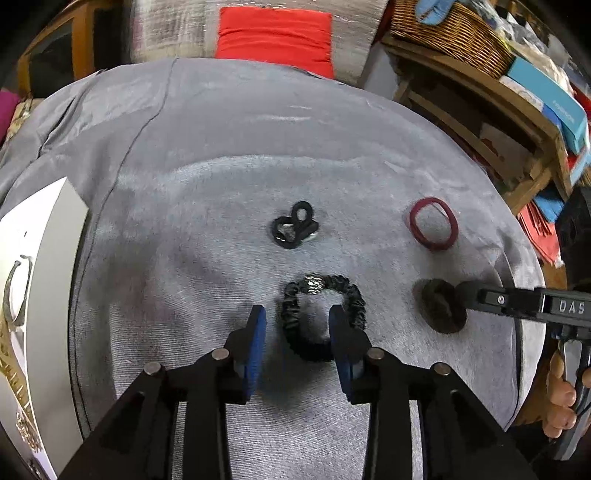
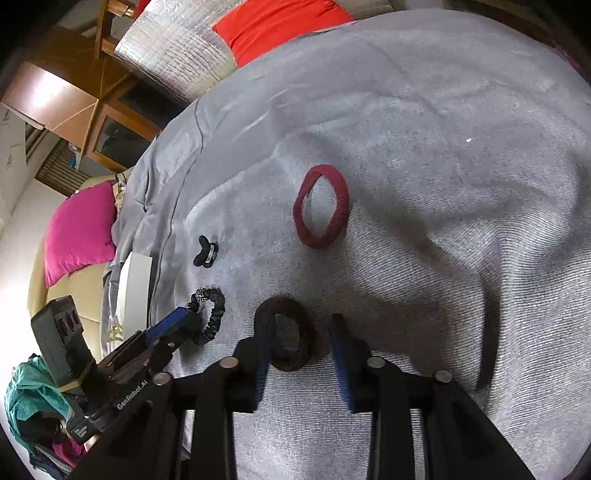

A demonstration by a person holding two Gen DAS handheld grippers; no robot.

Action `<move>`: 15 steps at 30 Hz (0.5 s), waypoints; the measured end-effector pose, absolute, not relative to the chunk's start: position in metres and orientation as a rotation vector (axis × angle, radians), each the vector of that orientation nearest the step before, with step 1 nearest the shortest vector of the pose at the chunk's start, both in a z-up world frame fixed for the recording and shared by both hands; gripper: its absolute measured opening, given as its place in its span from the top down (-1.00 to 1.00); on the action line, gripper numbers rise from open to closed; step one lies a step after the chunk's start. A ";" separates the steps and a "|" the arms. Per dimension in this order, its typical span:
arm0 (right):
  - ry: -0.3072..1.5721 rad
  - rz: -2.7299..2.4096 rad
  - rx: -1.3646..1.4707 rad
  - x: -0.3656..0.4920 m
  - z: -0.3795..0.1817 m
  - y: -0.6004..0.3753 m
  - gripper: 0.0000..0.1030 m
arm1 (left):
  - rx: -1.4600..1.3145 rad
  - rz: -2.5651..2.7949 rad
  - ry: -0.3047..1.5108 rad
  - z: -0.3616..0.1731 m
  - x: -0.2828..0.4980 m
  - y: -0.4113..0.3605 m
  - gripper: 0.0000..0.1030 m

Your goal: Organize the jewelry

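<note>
Lay spread wide and wrinkled, a grey cloth (image 1: pixel 221 147), with a red cushion (image 1: pixel 275 37) propped beyond its far edge against silver quilted padding (image 2: pixel 173 62). Stood to the right, a wooden shelf (image 1: pixel 476 96) bearing a wicker basket (image 1: pixel 454 33) and a blue box (image 1: pixel 550 99). Rested off to the left, a pink cushion (image 2: pixel 81 229), with a wooden cabinet (image 2: pixel 92 110) behind it and teal fabric (image 2: pixel 33 398) crumpled lower down.
</note>
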State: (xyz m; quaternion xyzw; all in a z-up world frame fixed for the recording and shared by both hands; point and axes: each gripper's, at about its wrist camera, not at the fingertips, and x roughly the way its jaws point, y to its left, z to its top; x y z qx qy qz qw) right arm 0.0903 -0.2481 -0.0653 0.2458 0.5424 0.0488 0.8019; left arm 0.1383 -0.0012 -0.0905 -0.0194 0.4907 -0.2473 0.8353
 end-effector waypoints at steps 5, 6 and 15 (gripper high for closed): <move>1.149 0.098 0.451 0.090 -0.064 -0.234 0.10 | -0.022 -0.532 1.026 -0.093 0.136 -0.003 0.49; 1.146 0.092 0.431 0.090 -0.063 -0.232 0.34 | -0.022 -0.536 1.025 -0.093 0.136 -0.004 0.65; 1.113 0.048 0.269 0.088 -0.056 -0.218 0.84 | -0.012 -0.570 0.988 -0.086 0.130 -0.006 0.82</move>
